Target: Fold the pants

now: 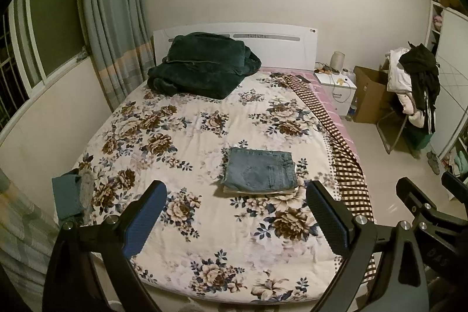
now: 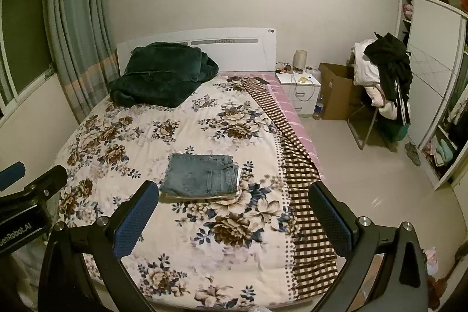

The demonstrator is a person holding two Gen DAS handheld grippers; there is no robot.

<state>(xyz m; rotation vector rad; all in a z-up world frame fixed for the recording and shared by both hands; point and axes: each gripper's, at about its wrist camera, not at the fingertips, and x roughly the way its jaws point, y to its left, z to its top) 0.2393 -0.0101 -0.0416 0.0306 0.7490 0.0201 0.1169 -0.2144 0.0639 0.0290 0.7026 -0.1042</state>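
A pair of blue jeans (image 1: 259, 170) lies folded into a flat rectangle on top of a pale folded garment, on the floral bedspread (image 1: 190, 136). It also shows in the right wrist view (image 2: 201, 174). My left gripper (image 1: 237, 214) is open and empty, held above the foot of the bed, short of the jeans. My right gripper (image 2: 234, 217) is open and empty, beside the left one; part of it shows in the left wrist view (image 1: 424, 203). Both are apart from the jeans.
A dark green blanket (image 1: 201, 66) is piled by the headboard. A teal cloth (image 1: 68, 195) lies at the bed's left edge. A checked sheet (image 1: 348, 163) hangs off the right side. A nightstand (image 1: 336, 86), cardboard box (image 1: 371, 92) and clothes-laden chair (image 1: 415, 86) stand to the right.
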